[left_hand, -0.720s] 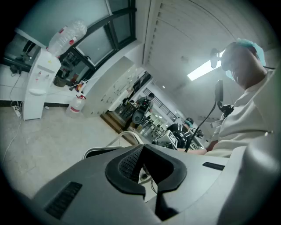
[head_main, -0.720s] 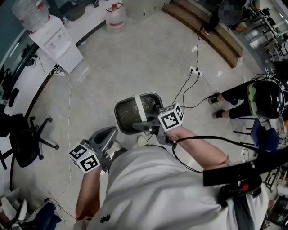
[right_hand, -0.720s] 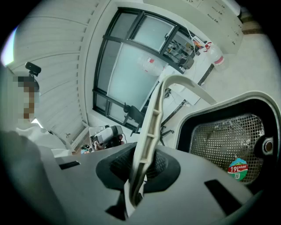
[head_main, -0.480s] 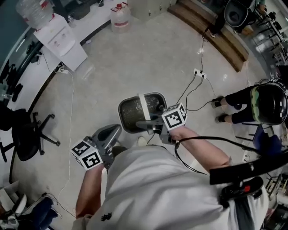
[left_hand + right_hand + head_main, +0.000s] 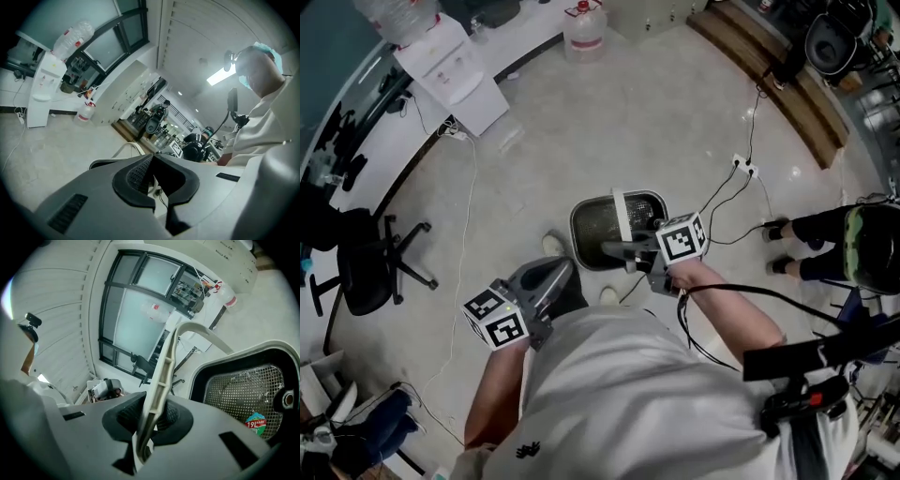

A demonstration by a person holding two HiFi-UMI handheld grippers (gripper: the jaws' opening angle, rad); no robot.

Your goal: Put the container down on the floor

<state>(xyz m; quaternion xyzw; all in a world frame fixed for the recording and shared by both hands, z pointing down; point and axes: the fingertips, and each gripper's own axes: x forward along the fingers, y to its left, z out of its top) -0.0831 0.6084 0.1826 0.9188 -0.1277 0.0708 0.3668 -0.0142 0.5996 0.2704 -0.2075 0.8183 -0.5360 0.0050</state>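
Note:
The container [image 5: 598,231] is a dark bin with a mesh inside and a white bail handle [image 5: 624,214]. It hangs over the pale floor in front of the person's feet. My right gripper [image 5: 630,253] is shut on that handle. In the right gripper view the white handle [image 5: 164,366] runs up between the pads, and the mesh bin [image 5: 243,385] hangs to the right with a small label inside. My left gripper [image 5: 546,281] is lower left of the bin, apart from it, shut and holding nothing. In the left gripper view the jaws [image 5: 152,161] meet, with the bin's rim [image 5: 101,162] beyond them.
A water dispenser [image 5: 455,70] and a water jug [image 5: 584,26] stand along the far wall. An office chair [image 5: 366,262] is at the left. A power strip with cables [image 5: 741,169] lies right of the bin. Another person [image 5: 853,244] stands at the right, by wooden steps [image 5: 778,75].
The whole floor scene has slid down and right in the head view as the person moved. The right gripper still holds the handle. A shoe now shows left of the bin.

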